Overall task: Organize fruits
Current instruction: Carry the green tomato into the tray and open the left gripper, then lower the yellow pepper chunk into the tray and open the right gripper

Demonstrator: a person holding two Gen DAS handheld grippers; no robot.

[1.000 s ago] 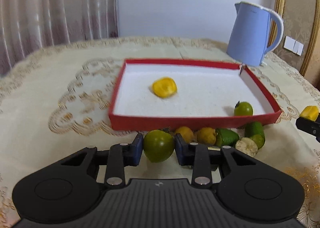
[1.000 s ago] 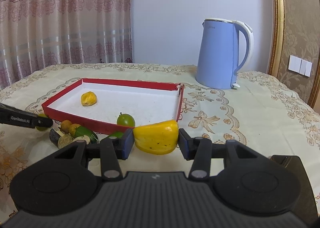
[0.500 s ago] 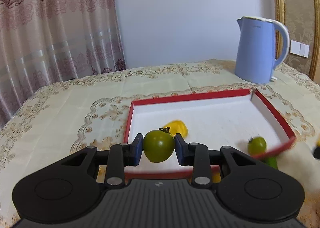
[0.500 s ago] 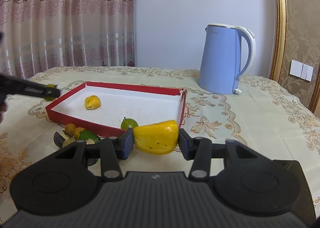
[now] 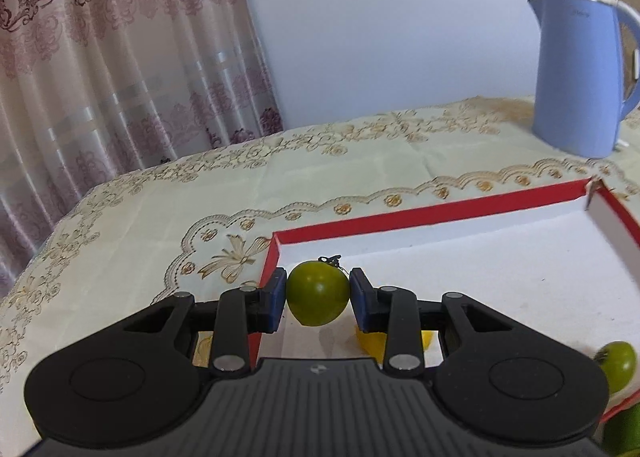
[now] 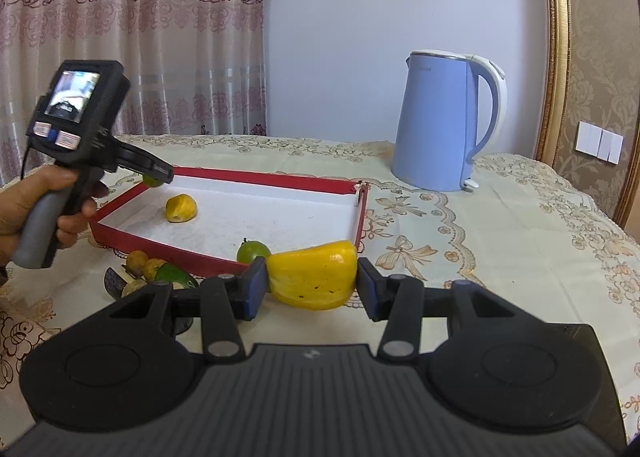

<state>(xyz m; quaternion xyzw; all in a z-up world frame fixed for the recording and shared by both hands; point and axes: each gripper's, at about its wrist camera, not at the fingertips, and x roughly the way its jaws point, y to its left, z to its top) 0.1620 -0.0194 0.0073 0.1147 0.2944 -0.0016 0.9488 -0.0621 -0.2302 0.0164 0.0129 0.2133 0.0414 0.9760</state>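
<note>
Worktop (image 6: 500, 225) under a cream cloth with gold embroidery; patterned pink curtain (image 6: 132, 37) at 10 o'clock, plain pale wall behind, gilt frame edge at 2 o'clock. One blue kettle (image 6: 436, 121) at 1 o'clock of the tray. One red tray (image 6: 256, 177) with white floor.

Left gripper (image 5: 318, 299): fingers pinching one green tomato (image 5: 317, 299), held above the tray's near-left corner, around 9 o'clock. Right gripper (image 6: 312, 285): fingers clamp one yellow fruit wedge (image 6: 314, 275), held off the worktop just outside the tray's near-right corner.

In the tray: one yellow fruit (image 6: 181, 208) and one second green tomato (image 6: 252, 251) by the near wall. Outside the near wall at 7 o'clock, a loose fruit cluster (image 6: 156, 271): two small orange ones, one green, the rest hidden.
</note>
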